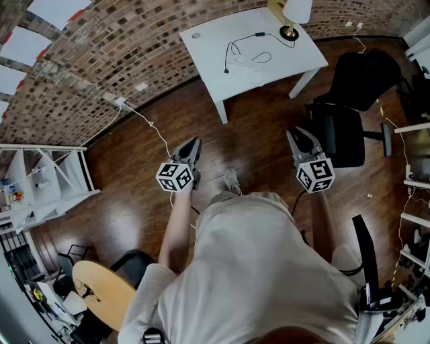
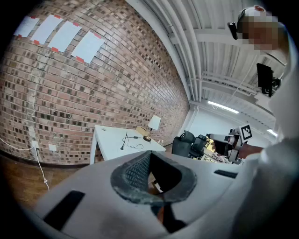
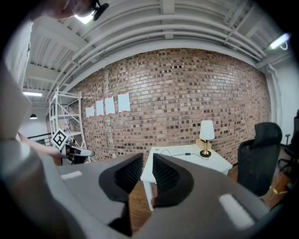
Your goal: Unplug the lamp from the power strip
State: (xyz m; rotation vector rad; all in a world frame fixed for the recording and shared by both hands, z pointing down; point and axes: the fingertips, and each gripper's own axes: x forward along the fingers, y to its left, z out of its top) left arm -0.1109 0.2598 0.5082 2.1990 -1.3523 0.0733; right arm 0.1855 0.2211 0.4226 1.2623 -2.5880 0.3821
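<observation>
In the head view, a white table stands far ahead by the brick wall. On it are a lamp with a white shade and brass base, its black cord and a pale power strip. Both grippers are held over the wooden floor, well short of the table. My left gripper is shut with nothing in it; its pads meet, and the table and lamp sit beyond them. My right gripper is open by a narrow gap and empty, facing the table and lamp.
A black office chair stands right of the table, close to my right gripper. A white cable runs across the floor from the wall. White shelving is at the left, and a round wooden tabletop is behind me.
</observation>
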